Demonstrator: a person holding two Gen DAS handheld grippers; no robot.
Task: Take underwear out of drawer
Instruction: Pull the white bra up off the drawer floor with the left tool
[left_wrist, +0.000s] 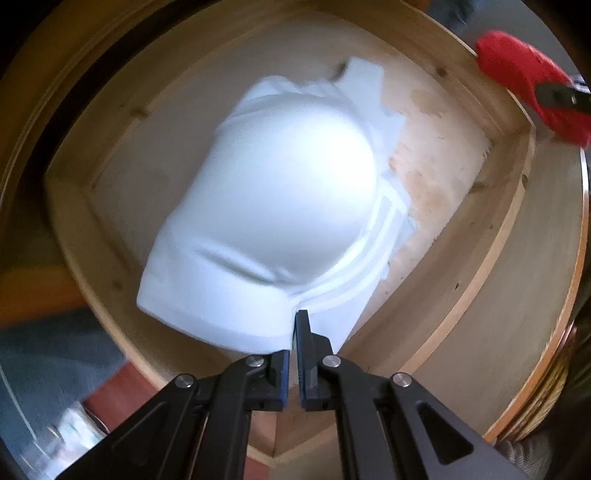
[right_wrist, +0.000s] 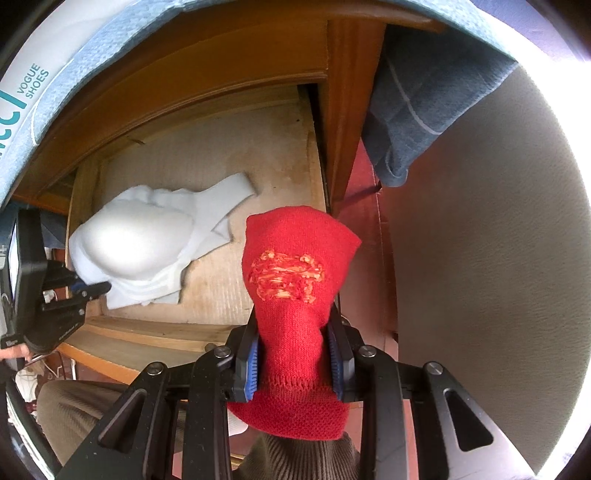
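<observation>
Both claws hold a garment above the open drawer.

In the right wrist view, the right claw (right_wrist: 293, 363) is clamped on a red knitted piece (right_wrist: 295, 266), held above the front of the drawer (right_wrist: 155, 332), probably to keep it out of the way. The left claw (left_wrist: 295, 332) is closed on the near hem of the white underwear (left_wrist: 280, 192); I judge this edge gives a thin fold to pinch. The white underwear lies mostly inside the drawer, on its wooden bottom (left_wrist: 443, 177). Beyond, a blue towel (right_wrist: 424, 110) hangs from above the cabinet.
</observation>
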